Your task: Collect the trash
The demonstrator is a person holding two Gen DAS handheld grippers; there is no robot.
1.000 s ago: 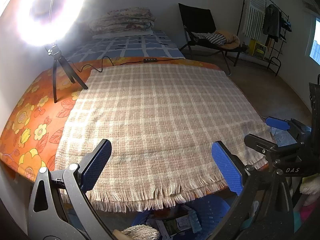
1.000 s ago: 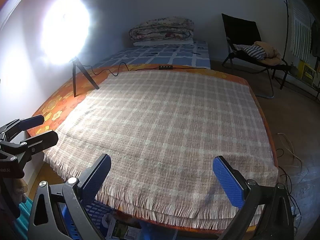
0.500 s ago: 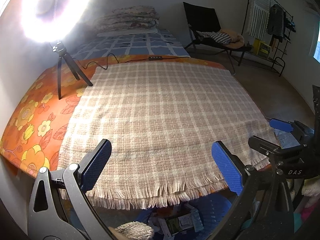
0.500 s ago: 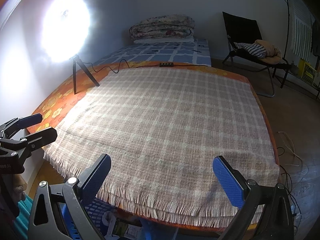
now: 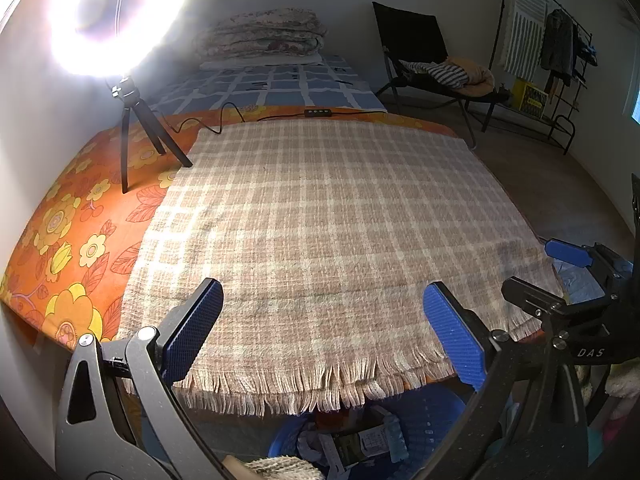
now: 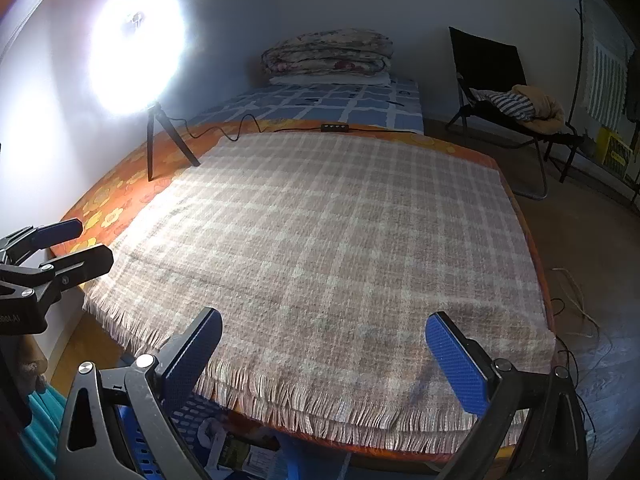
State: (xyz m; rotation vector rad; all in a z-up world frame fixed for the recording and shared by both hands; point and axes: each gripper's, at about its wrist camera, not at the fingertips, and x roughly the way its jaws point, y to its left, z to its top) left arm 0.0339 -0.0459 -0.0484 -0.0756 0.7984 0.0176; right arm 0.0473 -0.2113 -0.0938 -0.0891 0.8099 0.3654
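The plaid fringed blanket (image 5: 320, 220) covers the table top and I see no trash lying on it. Below the near edge stands a blue basket (image 5: 424, 428) holding paper packets and wrappers (image 5: 360, 442); in the right wrist view the basket (image 6: 200, 412) shows at the bottom left. My left gripper (image 5: 323, 288) is open over the near edge with nothing between its blue pads. My right gripper (image 6: 324, 320) is open and empty too. In the left wrist view, the right gripper (image 5: 528, 266) shows beside the table's right corner.
A ring light on a small tripod (image 5: 132, 120) stands at the back left on the orange flowered cloth (image 5: 72, 240), and its cable and controller (image 5: 318, 112) run along the far edge. Behind are a bed with folded quilts (image 5: 260, 36), a black chair with clothes (image 5: 440, 68) and a clothes rack (image 5: 552, 48).
Both views have drifted slightly, and the table sits a little differently in the frame. Both grippers stay open and empty.
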